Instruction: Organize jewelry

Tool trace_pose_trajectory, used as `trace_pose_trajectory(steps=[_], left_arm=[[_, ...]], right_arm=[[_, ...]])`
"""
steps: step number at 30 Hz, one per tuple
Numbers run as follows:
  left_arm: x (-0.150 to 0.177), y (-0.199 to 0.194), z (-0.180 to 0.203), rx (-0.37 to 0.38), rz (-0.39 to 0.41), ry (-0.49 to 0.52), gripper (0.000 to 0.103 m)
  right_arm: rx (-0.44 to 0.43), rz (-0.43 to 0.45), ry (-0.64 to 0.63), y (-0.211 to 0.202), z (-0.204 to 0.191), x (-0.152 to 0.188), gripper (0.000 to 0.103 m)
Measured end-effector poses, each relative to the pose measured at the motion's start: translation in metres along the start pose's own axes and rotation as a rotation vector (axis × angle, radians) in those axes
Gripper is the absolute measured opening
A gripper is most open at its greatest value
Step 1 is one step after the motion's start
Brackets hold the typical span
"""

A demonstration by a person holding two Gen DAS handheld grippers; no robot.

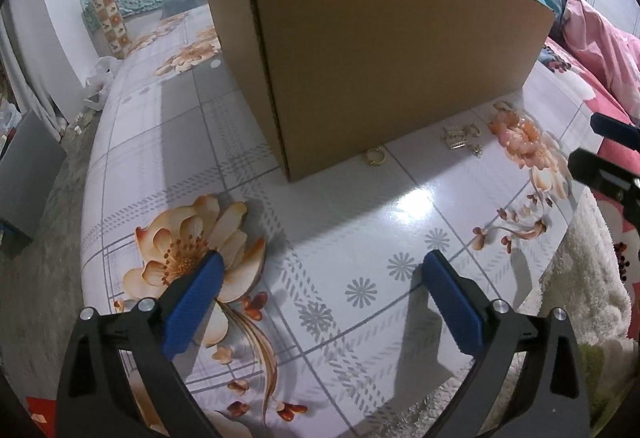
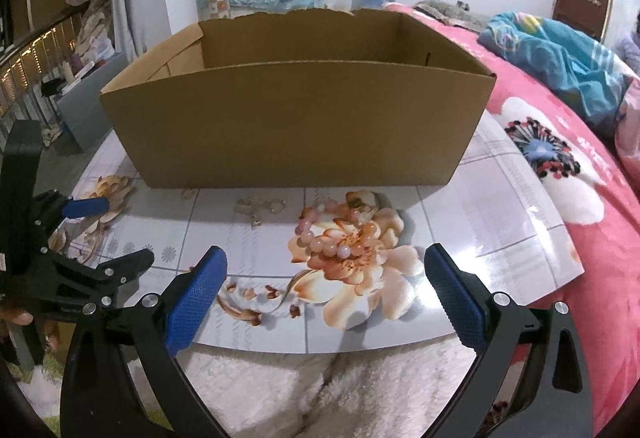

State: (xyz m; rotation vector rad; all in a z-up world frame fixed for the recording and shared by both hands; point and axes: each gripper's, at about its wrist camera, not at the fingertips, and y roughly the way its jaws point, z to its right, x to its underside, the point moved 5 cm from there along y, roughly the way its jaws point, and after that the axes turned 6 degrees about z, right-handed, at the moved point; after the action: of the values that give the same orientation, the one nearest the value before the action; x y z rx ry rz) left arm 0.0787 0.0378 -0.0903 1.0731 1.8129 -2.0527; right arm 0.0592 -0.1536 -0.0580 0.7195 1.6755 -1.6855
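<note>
Beside one box [image 2: 296,133]: one bead bracelet [image 2: 332,234], one ring [image 1: 375,157].

I read no legible text, label, brand or number in either view; the cardboard box [image 2: 296,125] faces are unprinted.

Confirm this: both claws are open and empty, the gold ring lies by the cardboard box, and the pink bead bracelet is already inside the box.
Wrong on the bracelet. The right wrist view shows the pink bead bracelet lying on the table in front of the cardboard box, not inside. Both the left claw and right claw are open and empty; the gold ring lies by the box.
</note>
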Motion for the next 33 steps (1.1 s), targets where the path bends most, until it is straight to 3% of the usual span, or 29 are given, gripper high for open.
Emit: trace_pose_trajectory(steps=[15,33], left_arm=[[-0.001,0.001,0.0,0.007,-0.015,-0.004,0.099],[0.002,0.0,0.001,0.004,-0.002,0.006,0.099]], right_arm=[[0.098,0.091,-0.017,-0.017,0.01,-0.013,0.095],[0.151,0.214,0.018,-0.047,0.022,-0.032,0.095]])
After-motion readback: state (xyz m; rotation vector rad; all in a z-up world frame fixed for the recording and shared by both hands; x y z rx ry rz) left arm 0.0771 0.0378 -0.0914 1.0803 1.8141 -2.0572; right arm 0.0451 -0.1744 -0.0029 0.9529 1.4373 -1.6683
